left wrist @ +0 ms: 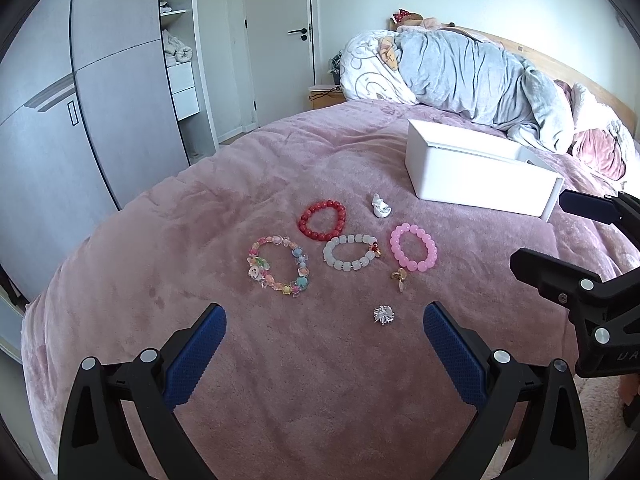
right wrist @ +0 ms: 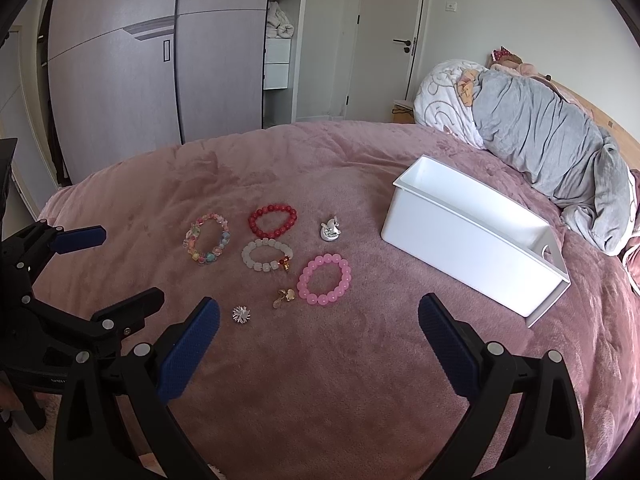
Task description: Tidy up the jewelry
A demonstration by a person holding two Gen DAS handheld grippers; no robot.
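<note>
Hovering above the pink blanket (right wrist: 320, 380), the left gripper (left wrist: 324, 320) and right gripper (right wrist: 319, 312) both hold their jaws wide apart, gripping nothing. Nearest lie 2 small pieces: a silver spiky brooch (left wrist: 385, 315) and a gold charm (left wrist: 400, 277). Beyond sit 4 bracelets: multicolored (left wrist: 279, 265), white (left wrist: 351, 251), pink (left wrist: 414, 247), red (left wrist: 322, 219). Farther is 1 swan ornament (left wrist: 380, 206), then 1 empty white box (right wrist: 476, 240).

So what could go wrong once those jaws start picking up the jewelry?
The white bracelet lies very close to the red bracelet, so a grab might drag both. The small silver brooch and gold clip could sink into the plush pink blanket and slip the wide jaws.
</note>
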